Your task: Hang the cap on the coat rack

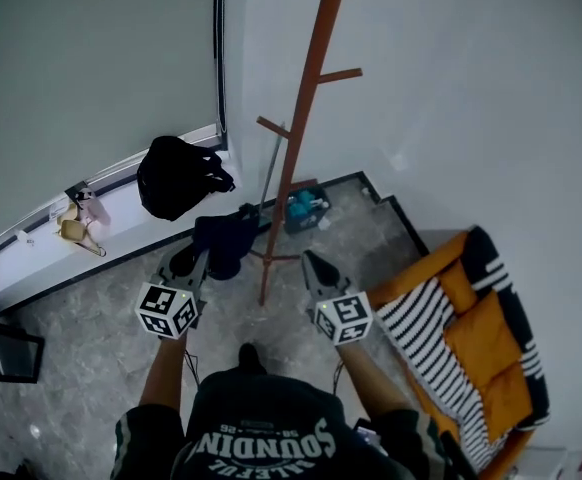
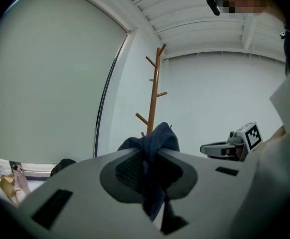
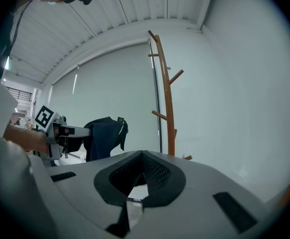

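Left gripper (image 2: 151, 158) clamps cap (image 2: 161, 137) between its jaws.

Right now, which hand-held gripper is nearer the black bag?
Left. The left hand-held gripper, clamping the cap, is short of the bag; the right hand-held gripper is beyond the coat rack.

The coat rack (image 1: 296, 138) stands in the upper centre of the head view, in the corner where two walls meet. Left of it a ledge (image 1: 121, 193) runs along the wall with a bag (image 1: 178, 175) on it, and small items (image 1: 76, 223) lie on it farther left. A box (image 1: 304, 208) sits on the floor just right of the rack's foot. A cushioned seat (image 1: 471, 338) fills the lower right. Below the rack, the left gripper (image 1: 199, 258) and the right gripper (image 1: 313, 263) are side by side (one either side of the pole). The cap (image 1: 226, 236) sits between the left one's jaws, near the pole.
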`<state>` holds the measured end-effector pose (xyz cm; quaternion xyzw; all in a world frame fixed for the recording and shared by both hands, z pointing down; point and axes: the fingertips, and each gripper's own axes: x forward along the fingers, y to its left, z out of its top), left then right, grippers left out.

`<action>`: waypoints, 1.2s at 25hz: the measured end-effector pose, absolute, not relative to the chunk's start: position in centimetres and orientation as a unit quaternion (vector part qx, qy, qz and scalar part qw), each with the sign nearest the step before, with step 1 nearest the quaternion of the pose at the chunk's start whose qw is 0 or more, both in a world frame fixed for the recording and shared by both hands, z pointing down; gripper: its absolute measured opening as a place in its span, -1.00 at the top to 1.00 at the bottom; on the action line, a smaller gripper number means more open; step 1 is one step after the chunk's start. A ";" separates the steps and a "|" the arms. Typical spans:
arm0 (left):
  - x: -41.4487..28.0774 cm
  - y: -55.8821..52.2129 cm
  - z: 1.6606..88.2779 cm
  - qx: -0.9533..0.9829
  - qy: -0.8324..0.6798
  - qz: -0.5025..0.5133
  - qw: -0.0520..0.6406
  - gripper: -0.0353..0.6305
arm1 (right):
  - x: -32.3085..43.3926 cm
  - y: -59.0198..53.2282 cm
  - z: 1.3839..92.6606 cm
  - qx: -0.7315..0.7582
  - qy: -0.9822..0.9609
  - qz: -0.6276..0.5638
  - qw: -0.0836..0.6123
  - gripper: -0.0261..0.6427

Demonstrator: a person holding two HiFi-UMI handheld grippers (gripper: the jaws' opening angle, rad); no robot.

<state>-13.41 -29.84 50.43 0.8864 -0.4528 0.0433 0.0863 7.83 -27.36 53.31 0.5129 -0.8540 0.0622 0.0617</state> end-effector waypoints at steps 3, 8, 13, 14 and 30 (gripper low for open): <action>-13.2 -32.4 49.9 0.890 -0.446 0.041 0.085 0.77 | 8.0 -29.3 52.9 0.517 -0.851 0.065 0.066 0.93; -12.4 -35.6 49.3 0.891 -0.445 0.038 0.084 0.76 | 9.0 -31.8 53.0 0.518 -0.850 0.063 0.069 0.93; -11.5 -37.3 49.8 0.885 -0.455 0.050 0.085 0.76 | 10.8 -34.2 52.9 0.516 -0.851 0.065 0.065 0.93; -11.4 -37.3 50.2 0.885 -0.455 0.056 0.087 0.77 | 11.2 -34.4 53.1 0.517 -0.851 0.067 0.062 0.93; -13.9 -39.5 49.6 0.865 -0.491 0.040 0.091 0.76 | 9.8 -38.9 53.4 0.488 -0.868 0.073 0.057 0.93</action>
